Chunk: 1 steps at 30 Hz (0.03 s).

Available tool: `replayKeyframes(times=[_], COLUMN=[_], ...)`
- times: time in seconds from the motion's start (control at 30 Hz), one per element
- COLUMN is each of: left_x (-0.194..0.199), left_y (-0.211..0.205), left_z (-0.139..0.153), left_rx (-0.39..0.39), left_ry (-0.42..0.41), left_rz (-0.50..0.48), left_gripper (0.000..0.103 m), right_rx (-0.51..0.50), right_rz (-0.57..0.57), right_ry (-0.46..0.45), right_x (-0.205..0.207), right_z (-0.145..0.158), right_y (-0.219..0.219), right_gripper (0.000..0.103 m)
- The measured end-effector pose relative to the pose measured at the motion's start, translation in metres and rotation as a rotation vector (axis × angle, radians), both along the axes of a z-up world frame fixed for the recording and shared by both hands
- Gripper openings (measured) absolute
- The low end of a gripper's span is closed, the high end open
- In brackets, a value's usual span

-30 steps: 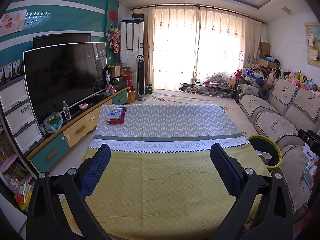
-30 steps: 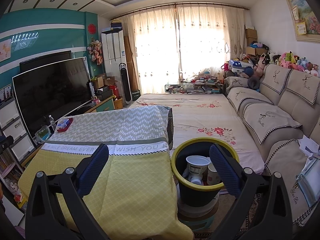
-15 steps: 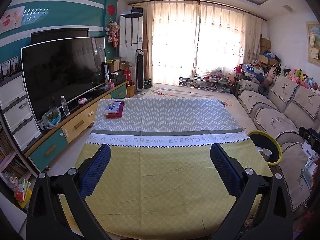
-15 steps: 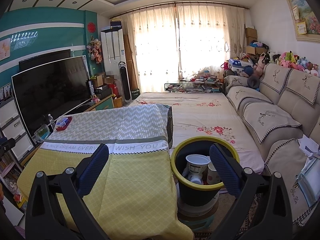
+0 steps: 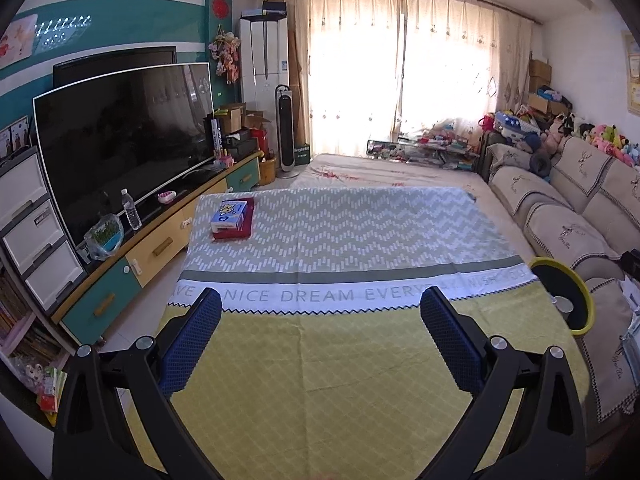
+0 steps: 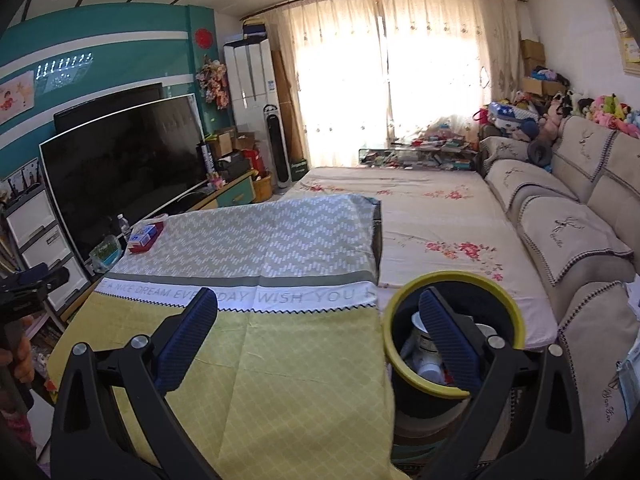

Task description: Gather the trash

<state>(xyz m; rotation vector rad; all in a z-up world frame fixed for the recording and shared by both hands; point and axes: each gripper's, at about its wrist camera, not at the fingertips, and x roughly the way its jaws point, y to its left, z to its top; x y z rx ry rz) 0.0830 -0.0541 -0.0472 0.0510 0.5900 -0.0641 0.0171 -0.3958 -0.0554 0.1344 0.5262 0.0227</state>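
Note:
A black trash bin with a yellow rim [image 6: 452, 284] stands off the table's right side, with paper cups [image 6: 424, 340] inside; it also shows in the left wrist view [image 5: 580, 296]. My left gripper [image 5: 320, 308] is open and empty above the near yellow part of the tablecloth [image 5: 320, 380]. My right gripper [image 6: 318, 308] is open and empty over the table's right edge, its right finger [image 6: 448, 340] in front of the bin. A blue box on a red box [image 5: 232, 220] lies at the table's far left, also in the right wrist view [image 6: 145, 236].
A TV [image 5: 120, 144] on a low cabinet [image 5: 160, 248] runs along the left, with a water bottle [image 5: 131, 215]. A beige sofa [image 5: 580, 220] runs along the right. A floral mat [image 6: 420, 216] lies beyond the table.
Both grippers have lowered and tilted a little; the table and bin look nearer. Both stay open and empty.

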Motion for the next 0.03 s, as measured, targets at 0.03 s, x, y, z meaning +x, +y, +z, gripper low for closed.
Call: replayKeyframes(times=[0.03], left_x=[0.0171], left_y=[0.0021], left_z=[-0.0047], left_rx=[0.007], left_ry=[0.018], left_rz=[0.007], left_gripper=[0.098], right_rx=[0.009], right_rz=[0.018], right_ry=[0.023], right_x=[0.018], right_z=[-0.0026], right_y=[0.0034], right_gripper=[0.096])
